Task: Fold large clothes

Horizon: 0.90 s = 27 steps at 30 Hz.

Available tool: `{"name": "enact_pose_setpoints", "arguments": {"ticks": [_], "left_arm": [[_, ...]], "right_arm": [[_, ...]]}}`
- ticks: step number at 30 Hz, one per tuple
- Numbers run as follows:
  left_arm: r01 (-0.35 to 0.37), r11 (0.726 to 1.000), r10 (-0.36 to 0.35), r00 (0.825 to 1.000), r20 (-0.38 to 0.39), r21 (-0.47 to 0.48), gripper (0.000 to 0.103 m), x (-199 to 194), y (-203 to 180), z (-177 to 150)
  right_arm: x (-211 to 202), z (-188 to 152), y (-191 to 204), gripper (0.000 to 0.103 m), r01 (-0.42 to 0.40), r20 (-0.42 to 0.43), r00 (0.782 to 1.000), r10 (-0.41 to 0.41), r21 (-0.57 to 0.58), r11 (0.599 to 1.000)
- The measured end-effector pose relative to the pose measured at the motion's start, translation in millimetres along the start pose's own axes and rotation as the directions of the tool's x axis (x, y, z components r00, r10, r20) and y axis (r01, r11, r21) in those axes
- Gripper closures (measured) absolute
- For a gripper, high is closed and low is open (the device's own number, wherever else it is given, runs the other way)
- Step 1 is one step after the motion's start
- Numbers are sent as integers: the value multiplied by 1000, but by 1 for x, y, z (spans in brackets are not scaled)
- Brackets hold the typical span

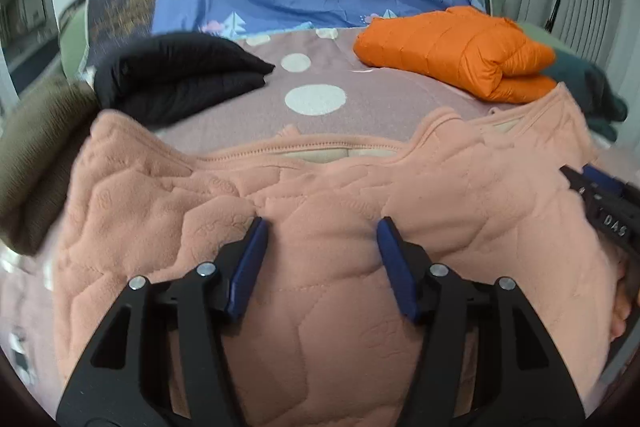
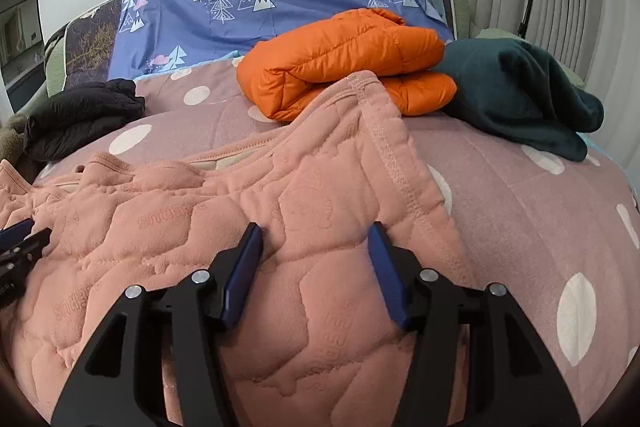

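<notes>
Folding step on the pink quilted garment (image 1: pixel 312 267), which lies spread across the near edge of the bed (image 2: pixel 520 195), on the polka-dot cover. My left gripper (image 1: pixel 320 227) sits over the garment's mid section, jaws spread, fabric visible between the pads but nothing pinched. My right gripper (image 2: pixel 314 231) sits over the garment's right part, just inside its stitched side hem (image 2: pixel 396 163), jaws also spread, no grip. Each gripper shows at the edge of the other's view, so the two are near each other over the same piece.

Judgement: a fold looks just laid down and let go, or I'm lining up for the next grab; can't tell which from this alone. Garment is still wide and lumpy, neckline opening (image 1: pixel 320 151) faces the far side, so prob more than one fold left.

Next move needs: pick one edge w/ both grippers, pinch thru thick fleece layers, lift evenly, carry across. Thick fabric = needs deep bite or it slips.

Other stuff: orange puffer jacket (image 2: pixel 344 55) folded toward far right of bed, dark teal garment (image 2: pixel 516 91) beside it at right edge, black folded garment (image 1: pixel 176 75) far left, olive garment (image 1: pixel 36 155) at left edge. Pink hem tip overlaps the orange jacket in the right wrist view; touching or not, can't tell.
</notes>
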<state>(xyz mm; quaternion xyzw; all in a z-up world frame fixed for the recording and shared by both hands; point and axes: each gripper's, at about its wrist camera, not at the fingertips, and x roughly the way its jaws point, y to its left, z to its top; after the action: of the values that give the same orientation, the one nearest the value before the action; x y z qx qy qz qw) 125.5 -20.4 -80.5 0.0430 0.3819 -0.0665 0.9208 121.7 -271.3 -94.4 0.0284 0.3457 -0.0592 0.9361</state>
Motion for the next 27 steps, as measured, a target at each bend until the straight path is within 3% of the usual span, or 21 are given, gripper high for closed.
{"name": "enact_pose_setpoints", "arguments": {"ticks": [13,27], "left_arm": [[-8,1000,8,1000,23,17,44,-6,0,-2],[34,999,-34,997,62,6,44,-49,11,-10]], "right_arm": [[-3,-3,5,47,17,22,1000,-16,-23,1000],[-5,-4,6,46,33,29,999,-31,-39,999]]}}
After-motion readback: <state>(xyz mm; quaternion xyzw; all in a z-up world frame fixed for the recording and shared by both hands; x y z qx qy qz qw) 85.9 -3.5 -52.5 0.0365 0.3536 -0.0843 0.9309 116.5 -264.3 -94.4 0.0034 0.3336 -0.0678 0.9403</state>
